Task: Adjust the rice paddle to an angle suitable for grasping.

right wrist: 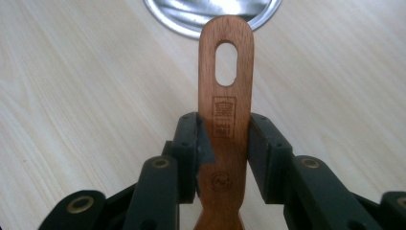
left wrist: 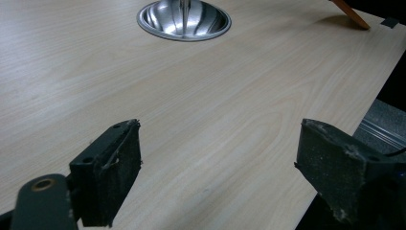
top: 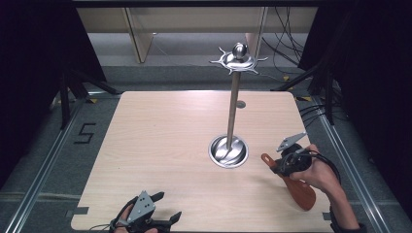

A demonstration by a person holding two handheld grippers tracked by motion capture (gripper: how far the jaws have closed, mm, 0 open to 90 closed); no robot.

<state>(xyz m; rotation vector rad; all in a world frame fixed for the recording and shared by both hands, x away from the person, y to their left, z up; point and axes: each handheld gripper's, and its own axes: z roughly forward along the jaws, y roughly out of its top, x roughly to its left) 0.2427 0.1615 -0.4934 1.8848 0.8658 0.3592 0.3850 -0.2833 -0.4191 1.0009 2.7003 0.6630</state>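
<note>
A brown wooden spatula (top: 297, 188) is held above the table's right side, with my right gripper (top: 283, 165) shut on its handle. In the right gripper view the handle (right wrist: 225, 96), with an oval hanging hole near its end, points toward the stand's base. A silver utensil stand (top: 232, 116) rises mid-table from a round metal base (top: 228, 152) to a hooked crown (top: 238, 59) on top. My left gripper (top: 165, 207) rests open at the table's front edge, and its pads (left wrist: 114, 170) stand wide apart over bare wood.
The light wooden table (top: 160, 141) has its front edge close to the left gripper. Black stands and cables flank it on the grey floor. The spatula's blade tip (left wrist: 352, 14) shows at the far right of the left gripper view.
</note>
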